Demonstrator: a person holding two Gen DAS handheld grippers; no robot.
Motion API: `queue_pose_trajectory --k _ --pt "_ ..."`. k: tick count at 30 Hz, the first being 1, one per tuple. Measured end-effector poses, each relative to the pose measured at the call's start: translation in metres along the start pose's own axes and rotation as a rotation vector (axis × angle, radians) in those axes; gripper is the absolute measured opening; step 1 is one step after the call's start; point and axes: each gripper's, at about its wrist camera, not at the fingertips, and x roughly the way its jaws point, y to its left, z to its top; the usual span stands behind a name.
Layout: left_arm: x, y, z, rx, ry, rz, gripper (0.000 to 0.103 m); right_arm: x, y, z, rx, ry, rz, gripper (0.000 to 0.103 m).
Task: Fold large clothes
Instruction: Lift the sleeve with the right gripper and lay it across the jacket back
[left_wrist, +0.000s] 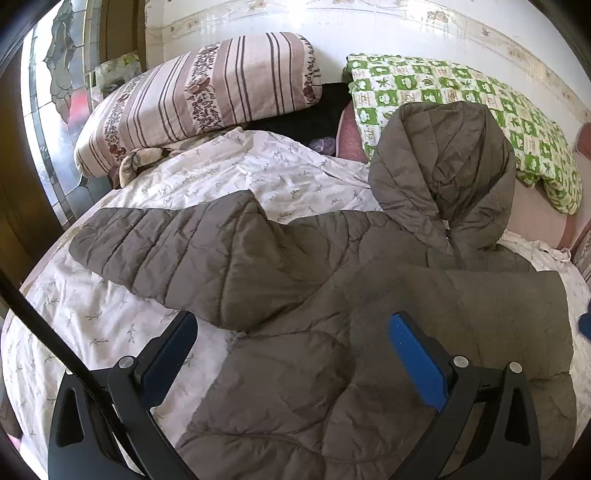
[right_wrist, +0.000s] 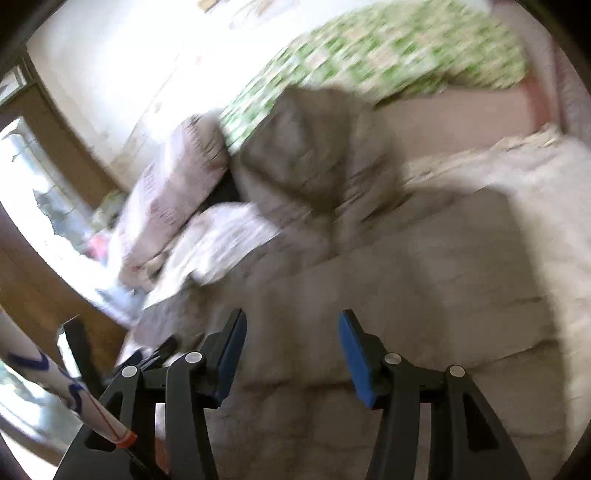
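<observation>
A grey-brown quilted hooded jacket (left_wrist: 332, 288) lies spread on the bed. Its hood (left_wrist: 443, 166) points toward the pillows, and one sleeve (left_wrist: 166, 251) stretches out to the left. The jacket's right side (left_wrist: 498, 314) lies flat as a smooth panel. My left gripper (left_wrist: 293, 325) hovers open and wide over the jacket's body, with nothing between its blue pads. The right wrist view is blurred. In it my right gripper (right_wrist: 291, 321) stands open just above the jacket (right_wrist: 388, 295), its pads apart and clear of the fabric, with the hood (right_wrist: 314, 155) beyond.
A striped pillow (left_wrist: 207, 92) and a green checked quilt (left_wrist: 461, 96) lie at the head of the bed. The white floral sheet (left_wrist: 92, 314) shows left of the jacket. A window (left_wrist: 48, 110) and wooden frame stand at the left. A black cable (left_wrist: 44, 325) crosses the lower left.
</observation>
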Motion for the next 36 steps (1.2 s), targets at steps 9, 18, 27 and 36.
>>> queue_pose_trajectory --k 9,18,27,36 --pt "0.031 -0.042 -0.006 0.13 0.068 -0.099 0.103 0.025 -0.095 0.033 0.027 -0.034 -0.444 0.022" --pt "0.093 -0.05 -0.018 0.117 0.286 -0.133 0.103 0.088 -0.157 0.026 0.115 0.158 -0.493 0.02" --pt "0.057 -0.048 -0.008 0.094 0.157 -0.174 0.103 0.045 -0.059 0.012 -0.018 0.033 -0.377 0.022" --pt "0.086 -0.043 -0.02 0.1 0.275 -0.145 0.103 0.101 -0.055 -0.029 -0.072 0.171 -0.393 0.022"
